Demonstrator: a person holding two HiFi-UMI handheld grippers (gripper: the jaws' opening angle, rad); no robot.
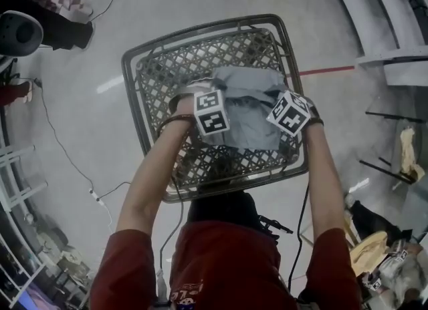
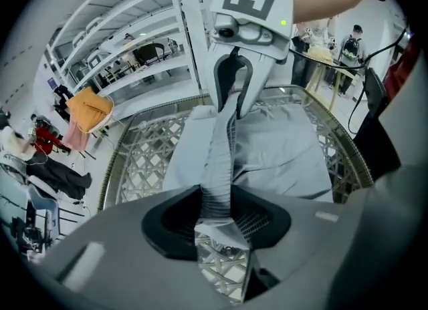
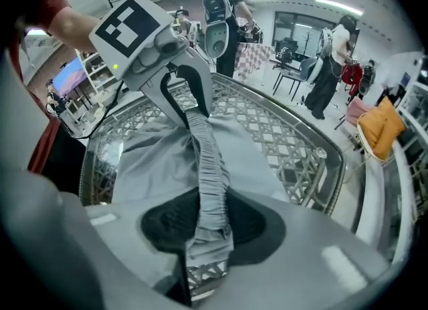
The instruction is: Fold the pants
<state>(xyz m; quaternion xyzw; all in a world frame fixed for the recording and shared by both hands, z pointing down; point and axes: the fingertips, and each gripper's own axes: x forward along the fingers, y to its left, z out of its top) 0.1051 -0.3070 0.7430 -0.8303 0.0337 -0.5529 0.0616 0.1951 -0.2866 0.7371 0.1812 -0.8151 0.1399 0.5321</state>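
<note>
The person holds the grey pants (image 1: 251, 111) with both grippers over a square table (image 1: 200, 29) that has a criss-cross top and a metal rim. The left gripper (image 1: 212, 113) is pinched onto the stretchy waistband. Its jaws are a little way apart, with the bunched cloth squeezed between them. The right gripper (image 1: 289, 113) pinches the same waistband further along in the same way. The band runs tight from one gripper to the other. The rest of the pants lies spread on the table, from the middle toward the right edge. The held edge looks lifted a bit off the top, but that is hard to see.
</note>
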